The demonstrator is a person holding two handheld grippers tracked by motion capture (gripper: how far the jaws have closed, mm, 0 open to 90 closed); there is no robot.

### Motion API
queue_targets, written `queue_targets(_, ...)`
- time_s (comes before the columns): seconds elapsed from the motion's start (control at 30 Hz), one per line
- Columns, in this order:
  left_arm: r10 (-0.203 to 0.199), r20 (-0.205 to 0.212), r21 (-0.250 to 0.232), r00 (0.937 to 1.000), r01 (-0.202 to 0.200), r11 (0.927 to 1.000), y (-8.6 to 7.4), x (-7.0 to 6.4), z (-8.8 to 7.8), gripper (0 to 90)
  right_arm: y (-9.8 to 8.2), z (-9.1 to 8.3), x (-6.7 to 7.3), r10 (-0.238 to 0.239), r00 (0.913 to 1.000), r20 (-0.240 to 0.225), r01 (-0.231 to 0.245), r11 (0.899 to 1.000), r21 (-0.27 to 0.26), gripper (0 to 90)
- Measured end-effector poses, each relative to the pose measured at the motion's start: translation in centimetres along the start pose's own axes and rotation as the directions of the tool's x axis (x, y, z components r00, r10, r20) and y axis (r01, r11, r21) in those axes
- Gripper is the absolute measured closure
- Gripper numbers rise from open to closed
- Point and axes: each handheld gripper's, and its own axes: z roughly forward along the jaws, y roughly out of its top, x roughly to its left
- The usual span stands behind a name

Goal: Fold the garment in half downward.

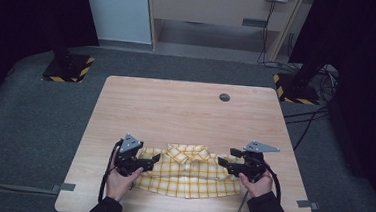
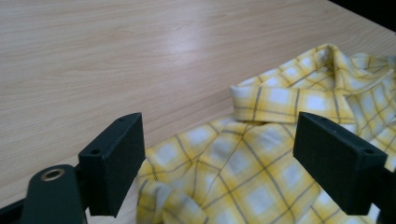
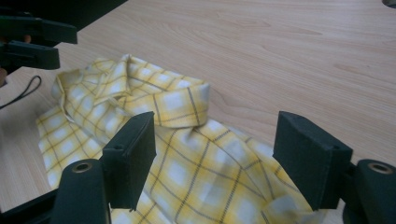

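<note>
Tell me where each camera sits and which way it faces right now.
High view: above the person's side, looking forward and down on the wooden table; forearms and both hand-held grippers, left and right, flank the yellow plaid shirt.
Left gripper view: rides the left hand-held gripper, looking along its open jaws over the shirt's shoulder.
Right gripper view: rides the right hand-held gripper, jaws open above the shirt.
All three share the shirt's collar.
</note>
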Motion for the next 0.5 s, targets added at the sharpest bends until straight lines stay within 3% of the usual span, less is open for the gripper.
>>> queue_targets(0.13, -0.004, 0.033, 0.001, 0.9994, 0.004, 1.0000, 0.6, -0.2, 0.8, 15.5, 0.5, 0.6, 0.2, -0.005, 0.9995, -0.031, 0.005, 1.000, -0.005, 31.3)
queue_targets(0.23, -0.007, 0.058, 0.007, 0.9983, 0.007, 1.0000, 0.9, -0.4, 1.5, 15.7, 0.7, 1.2, 0.2, 0.013, 0.9960, -0.088, -0.015, 1.000, -0.023, 32.2)
queue_targets(0.5, -0.034, 0.092, 0.031, 0.9951, 0.032, 0.9990, 0.9, -0.4, 3.1, 17.0, 1.0, 2.9, 0.3, 0.004, 0.9965, -0.084, -0.004, 1.000, 0.001, 34.2)
